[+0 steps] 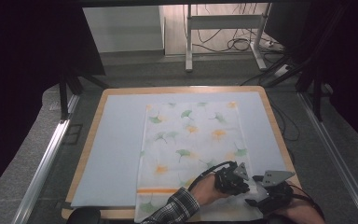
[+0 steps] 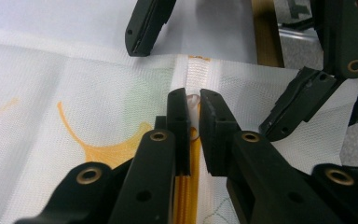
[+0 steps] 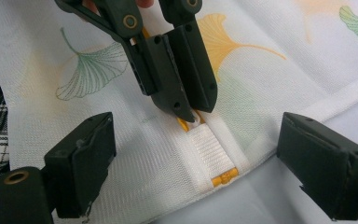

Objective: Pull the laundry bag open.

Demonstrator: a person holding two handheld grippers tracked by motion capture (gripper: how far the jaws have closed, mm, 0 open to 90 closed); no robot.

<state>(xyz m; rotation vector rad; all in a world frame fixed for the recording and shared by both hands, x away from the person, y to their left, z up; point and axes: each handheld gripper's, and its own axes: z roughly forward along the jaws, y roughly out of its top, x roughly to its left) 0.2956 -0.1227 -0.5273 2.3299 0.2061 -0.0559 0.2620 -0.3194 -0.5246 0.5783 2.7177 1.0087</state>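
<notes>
A: Where is the mesh laundry bag?

B: The white mesh bag (image 1: 191, 149) with ginkgo-leaf prints lies flat on the pale sheet (image 1: 112, 149) over the wooden table (image 1: 91, 135), in the centre of the high view, reaching toward the lower right of the frame. Both grippers sit at its lower right corner.

A: What is the left gripper doing?

B: The left gripper (image 2: 193, 100) has its jaws nearly together, pinched on the small clear zipper pull (image 2: 193, 99) — in the left gripper view it sits in the middle of the frame. The orange zipper (image 2: 186, 186) runs down from it toward the bottom edge between the jaws. In the right gripper view the same gripper comes in from the top, its tips on the pull at the end of the white webbing tab (image 3: 209, 149).

A: And the right gripper?

B: The right gripper (image 3: 196, 163) has its jaws standing wide apart — one at lower left, one at right of its own view — straddling the webbing tab and the bag's edge. The pads press on nothing that I can see.

A: Anything else visible?

B: A plaid sleeve (image 1: 175, 210) comes in at the bottom centre of the high view.
</notes>
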